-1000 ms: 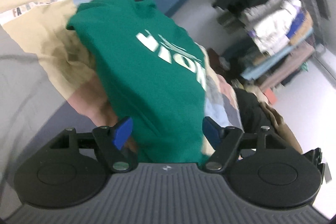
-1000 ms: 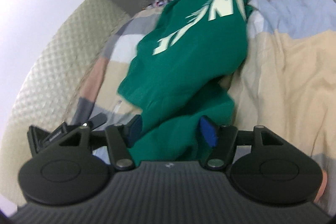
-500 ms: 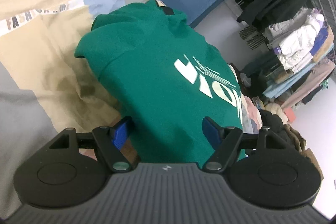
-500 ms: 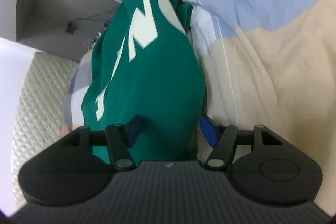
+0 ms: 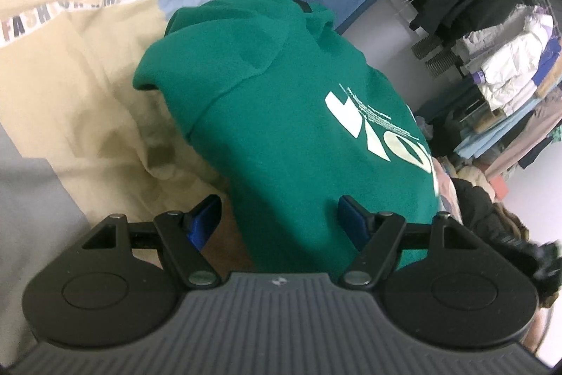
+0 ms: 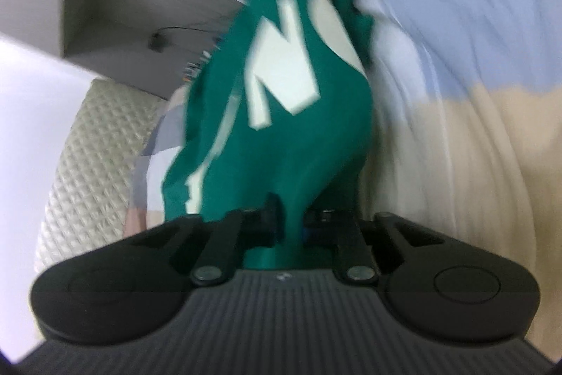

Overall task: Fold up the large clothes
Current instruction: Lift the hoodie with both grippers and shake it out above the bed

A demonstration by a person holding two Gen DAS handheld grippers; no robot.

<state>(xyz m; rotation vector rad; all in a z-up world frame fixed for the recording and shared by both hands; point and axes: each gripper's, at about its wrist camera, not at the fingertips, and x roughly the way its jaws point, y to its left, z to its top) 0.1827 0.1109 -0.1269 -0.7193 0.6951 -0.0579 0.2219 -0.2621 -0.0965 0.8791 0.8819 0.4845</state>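
1. Right hand-held gripper (image 6: 289,227): jaws clamped together on a pinched ridge of the green hoodie (image 6: 298,115); cloth bunches between the pads and rises away from them. Frame blurred, so the exact edge gripped is unclear.
2. Left hand-held gripper (image 5: 279,215): jaws stand wide apart, hoodie (image 5: 281,115) fabric lying between the blue pads (image 5: 205,217); neither pad appears to press it. No grip on this side.
3. Hoodie lies on the bed, on a patchwork bedspread (image 5: 70,69) of beige, grey, pale blue. Hood (image 5: 224,34) at the far end, white lettering (image 5: 376,132) facing up.
4. Step, judged: taking hold of the near edge with both grippers ahead of a fold. Half done; right has it, left not.
5. Next move calls for: the left jaws to close on the same edge, then both lift together to keep the fold line straight.
6. Room: open bedspread left of the hoodie. Right side is the bed edge, with a clothes rack (image 5: 498,65) beyond. In the right view, a quilted headboard (image 6: 95,146) lies to the left; keep the swing clear of it.
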